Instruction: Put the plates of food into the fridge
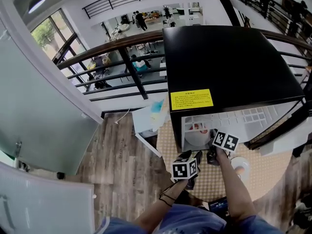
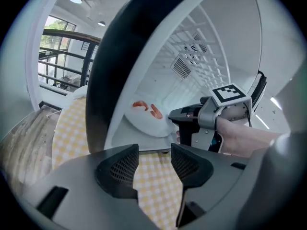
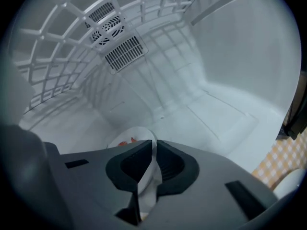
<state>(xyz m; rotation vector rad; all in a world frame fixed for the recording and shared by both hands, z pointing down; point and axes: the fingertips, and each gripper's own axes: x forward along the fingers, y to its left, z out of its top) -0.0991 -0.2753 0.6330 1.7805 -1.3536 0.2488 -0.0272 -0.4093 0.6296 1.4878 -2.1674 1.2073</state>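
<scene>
We are seating the round white plate of reddish food (image 2: 144, 122) inside the black fridge (image 1: 229, 62). The right gripper (image 3: 152, 150) has its fingers clamped on the rim, while the left gripper (image 2: 154, 159) has its fingers wide and empty. Next we release, once the plate seems settled.

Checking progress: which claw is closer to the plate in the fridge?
Right. The right claw grips the plate inside the fridge; the left claw is open outside it.

Upper gallery of an open-plan office — a black fridge (image 1: 229, 62) just ahead of the right gripper (image 1: 212, 154); beyond it a railing (image 1: 127, 42) overlooking desks (image 1: 155, 17) and people (image 1: 140, 19) below; tall windows (image 1: 51, 35) far left.
</scene>
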